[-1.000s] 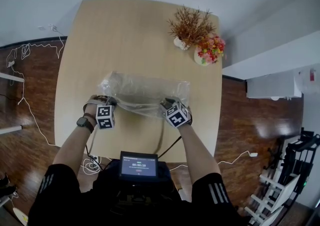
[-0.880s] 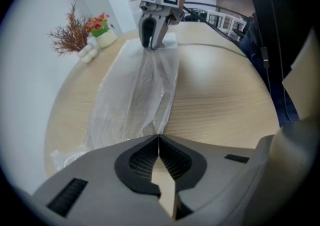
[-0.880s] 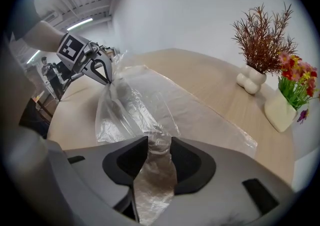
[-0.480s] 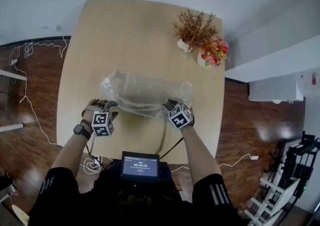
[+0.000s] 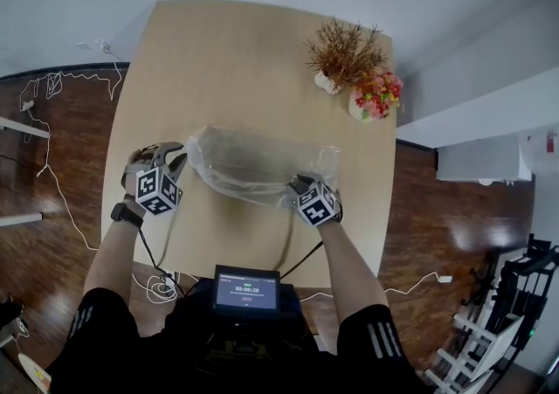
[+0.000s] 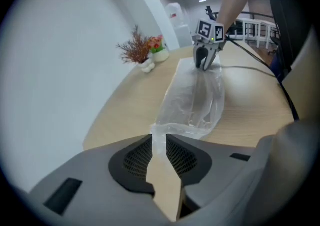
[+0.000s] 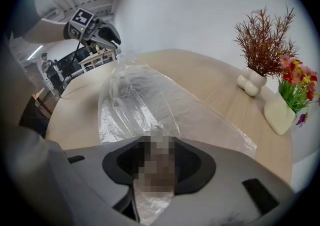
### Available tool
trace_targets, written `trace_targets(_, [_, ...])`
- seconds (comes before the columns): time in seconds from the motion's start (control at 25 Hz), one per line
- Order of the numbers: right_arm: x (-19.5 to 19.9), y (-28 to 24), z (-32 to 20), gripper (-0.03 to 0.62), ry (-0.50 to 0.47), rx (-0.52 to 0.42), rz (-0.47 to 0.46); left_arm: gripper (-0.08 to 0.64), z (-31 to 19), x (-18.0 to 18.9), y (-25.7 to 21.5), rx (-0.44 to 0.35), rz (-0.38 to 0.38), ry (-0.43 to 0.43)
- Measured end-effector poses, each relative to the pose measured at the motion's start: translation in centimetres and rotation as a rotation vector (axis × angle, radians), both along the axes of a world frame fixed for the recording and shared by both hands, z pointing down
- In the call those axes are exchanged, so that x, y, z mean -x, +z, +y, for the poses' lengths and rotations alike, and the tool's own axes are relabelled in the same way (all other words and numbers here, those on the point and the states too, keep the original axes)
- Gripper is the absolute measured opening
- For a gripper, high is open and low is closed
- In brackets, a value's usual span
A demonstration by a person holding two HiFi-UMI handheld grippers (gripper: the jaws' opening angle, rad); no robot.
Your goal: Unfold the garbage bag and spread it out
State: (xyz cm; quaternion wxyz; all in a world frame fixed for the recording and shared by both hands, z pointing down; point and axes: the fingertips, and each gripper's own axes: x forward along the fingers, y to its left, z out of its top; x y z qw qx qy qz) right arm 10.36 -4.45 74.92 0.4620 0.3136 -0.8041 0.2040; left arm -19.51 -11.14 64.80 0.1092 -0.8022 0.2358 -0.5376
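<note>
A clear plastic garbage bag (image 5: 258, 161) lies crumpled across the wooden table (image 5: 227, 51), stretched between my two grippers. My left gripper (image 5: 179, 156) is raised at the bag's left end. Its jaws have just been closing, and a bunched edge of film sits between the pads (image 6: 159, 140). In the right gripper view the film (image 7: 145, 104) rises off the table to the left gripper (image 7: 112, 39). My right gripper (image 5: 297, 184) is low at the bag's right end, shut on the film (image 7: 155, 145). The left gripper view shows the bag (image 6: 195, 99) running to the right gripper (image 6: 204, 63).
A white vase of dried twigs (image 5: 341, 56) and a vase of coloured flowers (image 5: 376, 97) stand at the table's far right corner. A small screen (image 5: 247, 289) sits at the person's chest. A cable (image 5: 286, 244) runs over the near table edge. Wires (image 5: 52, 86) lie on the floor at left.
My left gripper has risen and swung out to the left, and the bag's left end has lifted and stretched with it. The right gripper has stayed where it was.
</note>
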Motion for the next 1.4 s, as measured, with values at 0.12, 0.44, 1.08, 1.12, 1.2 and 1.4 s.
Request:
trace_targets(0.12, [0.1,-0.4,-0.1,0.184,-0.005,-0.004,0.003,0.080,-1.9,0.4,0.5,0.035,-0.031,0.019])
trace_targets(0.44, [0.1,0.4,0.0,0.184,0.005,0.003,-0.011,0.077,0.4,-1.6,7.5,0.260,-0.126,0.159])
trace_targets(1.08, [-0.3,-2.0,0.3,0.207,0.037,-0.021,-0.101,0.164,1.2,-1.9,11.5,0.486,-0.164,0.129])
trace_targets(1.12, [-0.6,-2.3,0.5,0.209,0.043,-0.028,-0.109,0.164,1.2,-1.9,11.5,0.485,-0.166,0.131])
trace_targets(1.2, [-1.2,-2.5,1.1,0.221,0.056,-0.023,-0.114,0.164,1.2,-2.0,11.5,0.485,-0.164,0.130])
trace_targets(1.4, [-2.6,-1.0,3.7,0.233,0.052,0.040,-0.066,0.164,1.3,-1.8,11.6,0.488,-0.168,0.130])
